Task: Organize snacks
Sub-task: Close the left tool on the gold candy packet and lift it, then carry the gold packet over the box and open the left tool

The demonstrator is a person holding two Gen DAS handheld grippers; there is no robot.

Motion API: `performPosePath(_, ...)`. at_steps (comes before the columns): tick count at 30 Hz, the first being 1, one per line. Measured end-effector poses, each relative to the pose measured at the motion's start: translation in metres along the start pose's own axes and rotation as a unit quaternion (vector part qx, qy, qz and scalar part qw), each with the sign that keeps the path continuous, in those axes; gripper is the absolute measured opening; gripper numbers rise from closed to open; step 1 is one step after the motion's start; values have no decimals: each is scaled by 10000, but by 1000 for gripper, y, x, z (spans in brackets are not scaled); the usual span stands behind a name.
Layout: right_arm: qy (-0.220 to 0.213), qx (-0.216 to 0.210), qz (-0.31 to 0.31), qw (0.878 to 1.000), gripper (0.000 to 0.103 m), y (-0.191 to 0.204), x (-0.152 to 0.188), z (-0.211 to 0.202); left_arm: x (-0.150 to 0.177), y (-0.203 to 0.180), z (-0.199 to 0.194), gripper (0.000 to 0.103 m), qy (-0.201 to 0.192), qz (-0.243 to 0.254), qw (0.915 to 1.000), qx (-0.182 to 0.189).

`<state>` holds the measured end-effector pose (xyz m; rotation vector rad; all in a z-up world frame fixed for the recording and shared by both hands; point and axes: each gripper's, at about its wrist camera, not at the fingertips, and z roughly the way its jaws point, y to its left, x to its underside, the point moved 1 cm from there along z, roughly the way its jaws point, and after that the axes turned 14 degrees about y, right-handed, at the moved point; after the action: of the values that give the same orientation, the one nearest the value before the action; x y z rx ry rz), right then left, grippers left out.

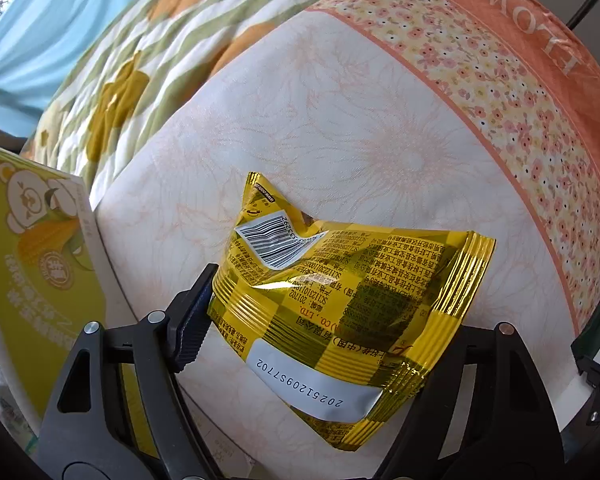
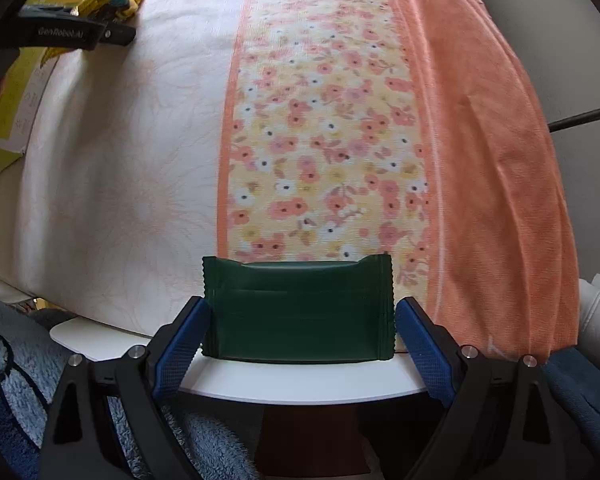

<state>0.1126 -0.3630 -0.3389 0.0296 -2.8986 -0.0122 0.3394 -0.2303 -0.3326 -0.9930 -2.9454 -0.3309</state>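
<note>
Pinching the yellow snack bag (image 1: 340, 312) from both sides, the left claw (image 1: 320, 320) has its left pad pressed into the crinkled edge at lower centre of the left wrist view, while the right finger is hidden behind the foil; the bag looks held. Its long axis runs across the gap, from one finger to the other, with the barcode toward the upper left. Just outside the claw, at the left edge of the frame, stands a green snack box (image 1: 40, 272) with a bear on it, probably where the bag belongs.

In the right wrist view the right claw (image 2: 300, 328) is spread wide, its blue pads (image 2: 180, 344) flanking a dark green packet (image 2: 298, 312) without clearly touching it. The packet lies at lower centre, straight ahead of the claw, long side across the gap, on the edge of a white tabletop (image 2: 292, 380). Closing straight inward should catch its short ends. Beyond both lies a floral cloth (image 2: 320, 140) reaching to the top of the frame.
</note>
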Motion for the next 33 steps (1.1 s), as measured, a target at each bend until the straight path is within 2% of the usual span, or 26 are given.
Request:
performPosePath(12, 77, 110, -52, 9999, 93, 11, -10, 7, 6, 3, -3, 70, -68, -46, 9999, 116)
performPosePath(15, 9, 80, 8, 10000, 86, 10, -4, 5, 9, 4, -6, 69, -102, -63, 9998, 159)
performPosePath(17, -30, 42, -1, 10000, 75, 11, -2, -2, 12, 5, -7, 67, -127, -64, 9997, 176)
performPosePath(19, -62, 12, 19, 10000, 70, 17, 0, -3, 13, 5, -8, 66, -160, -86, 9996, 216)
performPosePath(23, -121, -128, 112, 9998, 60, 14, 0, -10, 18, 6, -13, 59, -229, -107, 9993, 281)
performPosePath(33, -397, -230, 209, 9987, 58, 4, -3, -39, 29, 20, -36, 57, -432, -313, 9970, 562)
